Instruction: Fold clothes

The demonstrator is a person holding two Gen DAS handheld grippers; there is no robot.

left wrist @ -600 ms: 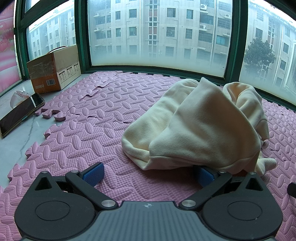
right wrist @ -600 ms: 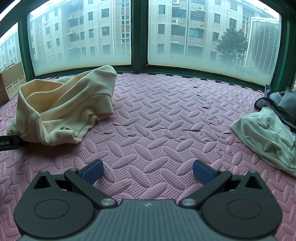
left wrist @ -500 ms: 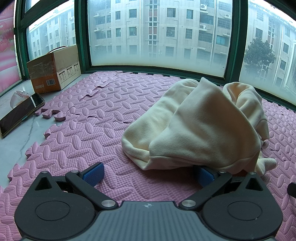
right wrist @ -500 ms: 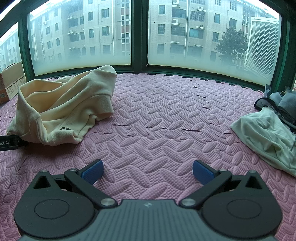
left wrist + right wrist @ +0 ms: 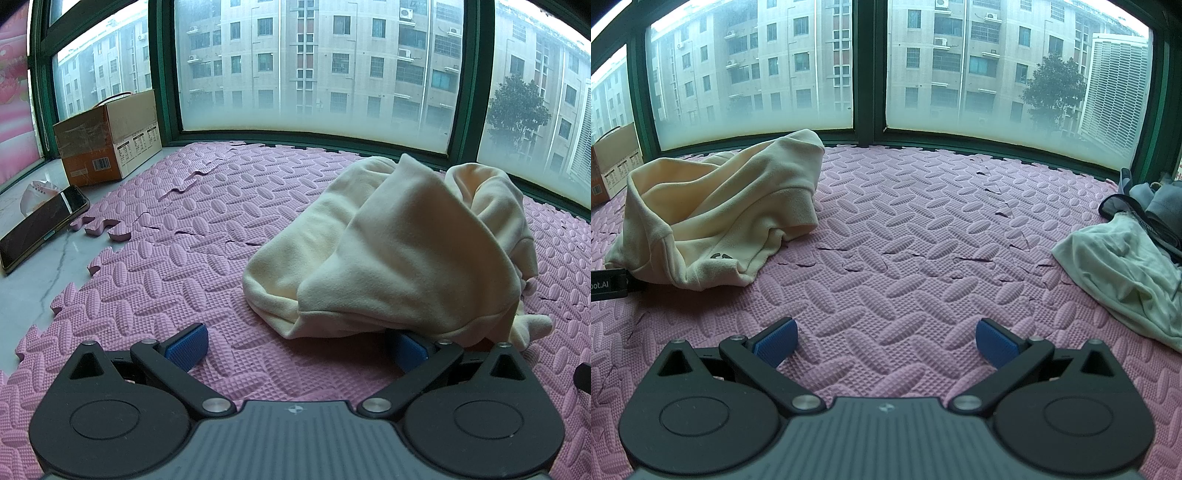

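Left wrist view, near to far: left gripper [image 5: 295,345] low over the pink foam mat [image 5: 177,280], jaws spread wide and released, nothing pinched. Right-hand blue pad [image 5: 404,349] tucked under the near hem of the cream sweatshirt [image 5: 399,251]; whether touching the cloth, cannot tell. Left-hand pad clear of it, over bare mat. Sweatshirt crumpled in a heap on the mat, right of centre. Further left, off the mat edge on pale stone, a dark phone [image 5: 40,225]; beyond it a cardboard box [image 5: 110,140] by the green-framed window [image 5: 314,66].

Right wrist view: right gripper [image 5: 884,341] also wide open and empty, only mat between the pads. Same cream sweatshirt [image 5: 720,210] well off to the left, with the black tip of the other gripper just beside its near edge. At the right edge, a pale grey-white garment [image 5: 1119,269] lying loose, with a darker grey bundle [image 5: 1160,206] behind it. Apartment blocks beyond the glass.
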